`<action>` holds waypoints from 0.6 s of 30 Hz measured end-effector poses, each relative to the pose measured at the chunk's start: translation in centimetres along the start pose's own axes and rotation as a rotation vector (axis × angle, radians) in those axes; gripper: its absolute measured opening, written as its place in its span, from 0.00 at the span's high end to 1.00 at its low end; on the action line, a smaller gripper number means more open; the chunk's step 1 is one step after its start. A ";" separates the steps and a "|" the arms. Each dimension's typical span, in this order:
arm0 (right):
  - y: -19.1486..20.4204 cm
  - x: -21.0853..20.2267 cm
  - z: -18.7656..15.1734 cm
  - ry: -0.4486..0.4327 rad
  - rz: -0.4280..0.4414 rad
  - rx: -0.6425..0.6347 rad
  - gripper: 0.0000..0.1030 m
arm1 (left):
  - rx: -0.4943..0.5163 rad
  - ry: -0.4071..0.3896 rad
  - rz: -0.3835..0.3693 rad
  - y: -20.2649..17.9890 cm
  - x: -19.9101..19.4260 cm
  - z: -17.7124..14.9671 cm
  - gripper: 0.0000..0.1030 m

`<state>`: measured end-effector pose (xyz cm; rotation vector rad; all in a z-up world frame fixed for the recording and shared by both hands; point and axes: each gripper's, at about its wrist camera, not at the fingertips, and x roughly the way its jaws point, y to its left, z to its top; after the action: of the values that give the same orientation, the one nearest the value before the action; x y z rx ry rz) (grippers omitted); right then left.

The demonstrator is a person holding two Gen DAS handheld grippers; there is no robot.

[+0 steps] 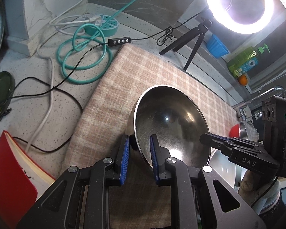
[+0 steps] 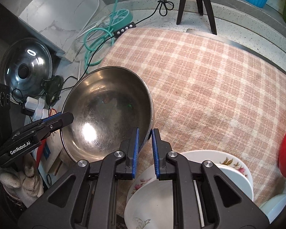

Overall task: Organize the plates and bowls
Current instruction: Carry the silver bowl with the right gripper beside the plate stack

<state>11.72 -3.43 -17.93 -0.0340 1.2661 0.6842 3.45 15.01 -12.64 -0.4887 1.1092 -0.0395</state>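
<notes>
"GenRobot.AI" left gripper (image 2: 66, 117), "DAS" right gripper (image 1: 206, 138), steel bowl (image 2: 104, 112)

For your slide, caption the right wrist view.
Both grippers' fingers clamp opposite rims of a steel bowl above a checked cloth.

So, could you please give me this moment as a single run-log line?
left gripper: shut on steel bowl rim | right gripper: shut on opposite rim | bowl: over checked cloth | white plates: below right gripper

Both tongs are matte black with ribbed blue pads and silver rivets: left tongs (image 1: 139, 159), right tongs (image 2: 145, 152). White lettering marks their sides. A knit glove (image 2: 22, 183) covers the hand.
</notes>
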 end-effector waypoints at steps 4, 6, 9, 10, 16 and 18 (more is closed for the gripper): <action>0.6 0.1 -0.8 0.011 0.005 -0.017 0.86 | -0.013 0.005 0.004 0.4 -0.4 -0.9 0.83; 0.7 0.2 -1.1 0.013 0.009 -0.019 0.86 | -0.017 0.008 0.005 0.6 -0.5 -1.1 0.83; 0.9 0.2 -1.5 0.013 0.014 -0.025 0.86 | -0.018 0.011 0.009 0.8 -0.5 -1.5 0.83; 0.9 0.1 -1.7 0.012 0.015 -0.027 0.86 | -0.017 0.013 0.010 0.8 -0.5 -1.6 0.83; 0.7 -0.3 -2.2 -0.001 0.023 -0.020 0.86 | 0.003 0.027 0.018 0.7 -0.5 -2.2 0.83; 0.8 -0.6 -2.4 -0.013 0.021 -0.022 0.86 | 0.013 0.022 0.029 0.5 -0.6 -2.2 0.83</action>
<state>9.22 -4.02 -17.89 -0.0348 1.2481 0.7157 1.16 14.85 -13.11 -0.4616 1.1368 -0.0271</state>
